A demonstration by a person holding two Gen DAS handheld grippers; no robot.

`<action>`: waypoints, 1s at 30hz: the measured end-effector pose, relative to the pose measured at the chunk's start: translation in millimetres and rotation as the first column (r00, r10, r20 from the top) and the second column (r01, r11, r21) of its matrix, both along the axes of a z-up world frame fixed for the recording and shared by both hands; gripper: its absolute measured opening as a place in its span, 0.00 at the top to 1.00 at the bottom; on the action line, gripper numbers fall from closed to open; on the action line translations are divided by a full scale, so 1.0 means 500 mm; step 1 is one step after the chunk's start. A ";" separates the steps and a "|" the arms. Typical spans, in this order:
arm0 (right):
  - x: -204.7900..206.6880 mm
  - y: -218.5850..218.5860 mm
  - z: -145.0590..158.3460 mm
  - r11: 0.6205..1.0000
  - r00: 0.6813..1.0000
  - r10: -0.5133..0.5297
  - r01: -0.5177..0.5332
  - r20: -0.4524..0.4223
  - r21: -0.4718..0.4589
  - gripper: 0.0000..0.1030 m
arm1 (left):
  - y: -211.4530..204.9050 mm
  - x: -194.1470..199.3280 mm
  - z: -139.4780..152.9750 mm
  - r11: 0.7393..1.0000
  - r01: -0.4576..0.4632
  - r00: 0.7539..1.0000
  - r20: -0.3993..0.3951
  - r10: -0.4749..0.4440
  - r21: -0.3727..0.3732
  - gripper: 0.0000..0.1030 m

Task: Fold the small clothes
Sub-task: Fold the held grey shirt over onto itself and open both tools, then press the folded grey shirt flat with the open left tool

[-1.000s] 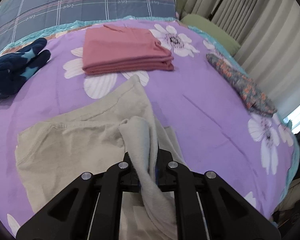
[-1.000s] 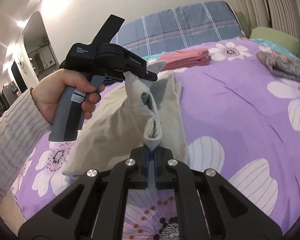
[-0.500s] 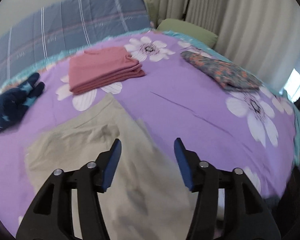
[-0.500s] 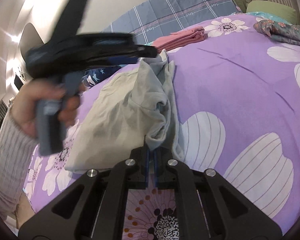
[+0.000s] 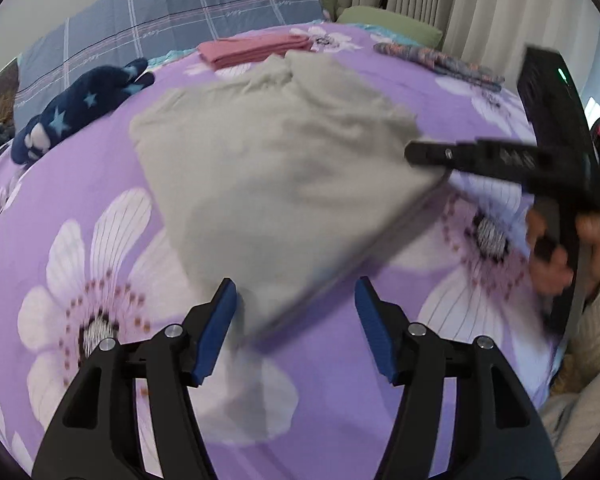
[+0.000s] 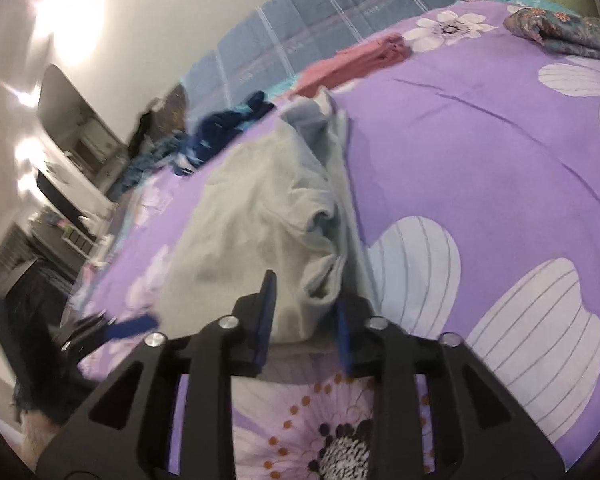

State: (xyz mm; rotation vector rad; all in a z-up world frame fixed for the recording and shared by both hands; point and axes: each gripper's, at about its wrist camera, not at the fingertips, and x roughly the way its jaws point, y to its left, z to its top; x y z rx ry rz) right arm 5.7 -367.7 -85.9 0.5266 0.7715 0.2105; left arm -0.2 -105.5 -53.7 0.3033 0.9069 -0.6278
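A beige garment (image 5: 276, 152) lies folded over on the purple flowered bedspread (image 5: 100, 168); it also shows in the right wrist view (image 6: 256, 220), bunched at its near edge. My left gripper (image 5: 296, 312) is open and empty, its blue pads either side of the garment's near corner. My right gripper (image 6: 304, 312) is open, with the bunched cloth lying between its jaws; it appears blurred in the left wrist view (image 5: 428, 152) at the garment's right edge.
A folded pink garment (image 5: 256, 46), a navy star-patterned item (image 5: 80, 100) and a patterned floral cloth (image 5: 440, 60) lie farther back on the bed. A plaid pillow (image 5: 160, 20) and a green pillow (image 5: 388, 26) are at the head. Furniture stands left of the bed (image 6: 60, 200).
Both grippers have opened and let go of the beige garment, which now lies folded on the bed. The left gripper swung down to the garment's near edge.
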 end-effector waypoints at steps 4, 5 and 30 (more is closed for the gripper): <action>-0.009 -0.008 0.022 0.998 1.000 -0.022 0.021 0.018 0.052 0.95 | 0.026 0.000 -0.012 0.999 -0.051 0.998 0.020 0.051 0.009 0.39; -0.015 -0.008 0.032 0.998 0.999 -0.020 0.018 0.038 0.057 0.95 | 0.031 0.002 -0.015 0.997 -0.067 0.997 0.028 0.067 0.024 0.39; -0.001 0.066 0.021 0.944 0.997 -0.081 0.075 -0.005 -0.321 0.95 | 0.075 -0.015 0.036 0.987 -0.061 0.995 0.072 0.072 -0.146 0.58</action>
